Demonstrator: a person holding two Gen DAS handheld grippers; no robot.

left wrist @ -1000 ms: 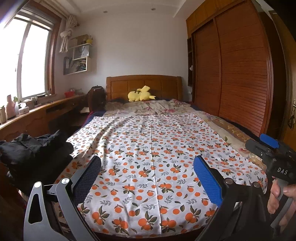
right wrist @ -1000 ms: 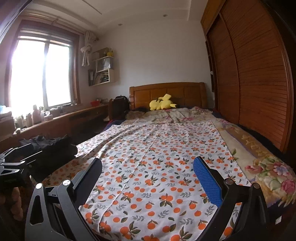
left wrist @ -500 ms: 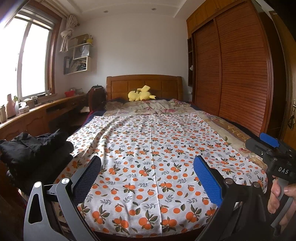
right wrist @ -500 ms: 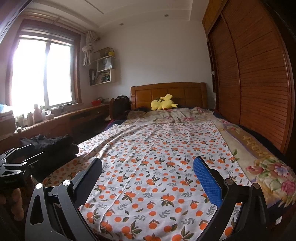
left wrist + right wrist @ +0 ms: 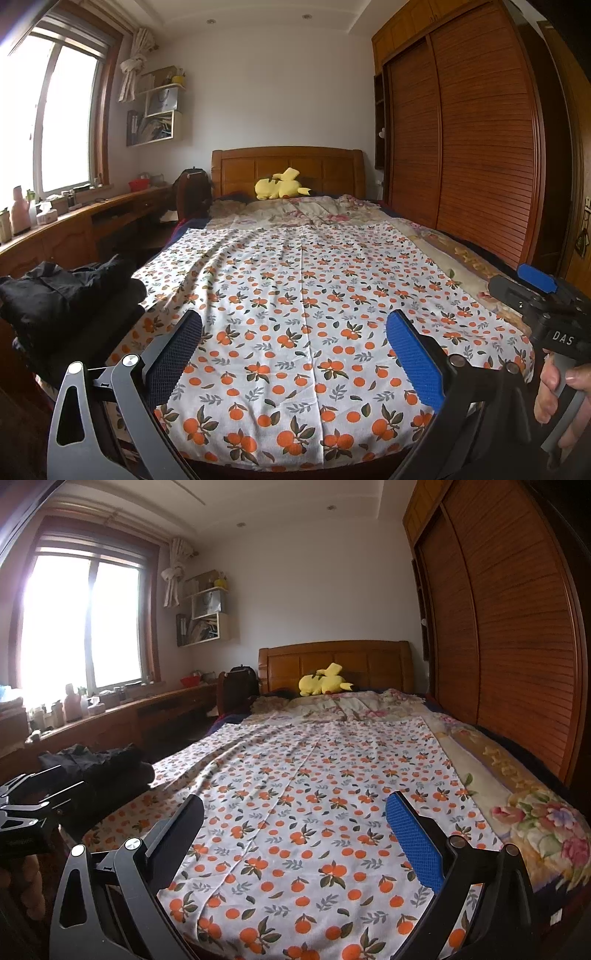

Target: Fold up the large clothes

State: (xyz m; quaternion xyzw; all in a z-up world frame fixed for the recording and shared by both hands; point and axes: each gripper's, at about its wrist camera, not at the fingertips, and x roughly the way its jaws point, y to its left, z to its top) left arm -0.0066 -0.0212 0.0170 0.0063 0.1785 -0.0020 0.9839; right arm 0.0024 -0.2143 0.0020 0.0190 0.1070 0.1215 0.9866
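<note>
Bedroom daylight falls on a bed (image 5: 461, 254) where the orange-print cloth (image 5: 303, 302) lies spread flat from 12 o'clock down to the foot edge at 6. Both the left claw (image 5: 295, 354) and the right claw (image 5: 295, 834) hover over that near edge, spread wide and empty. At 3 o'clock in the left view, a hand (image 5: 557, 391) grips the right claw's handle, marked "DAS"; dark clothes (image 5: 62, 299) sit at 9.

One orange-print sheet (image 5: 303, 314) is lying across the bed, one yellow plush toy (image 5: 281, 184) is sitting by the headboard. One black clothes pile (image 5: 66, 295) is sitting off left, and two grippers are showing, left gripper (image 5: 295, 354) and right gripper (image 5: 295, 834).
</note>
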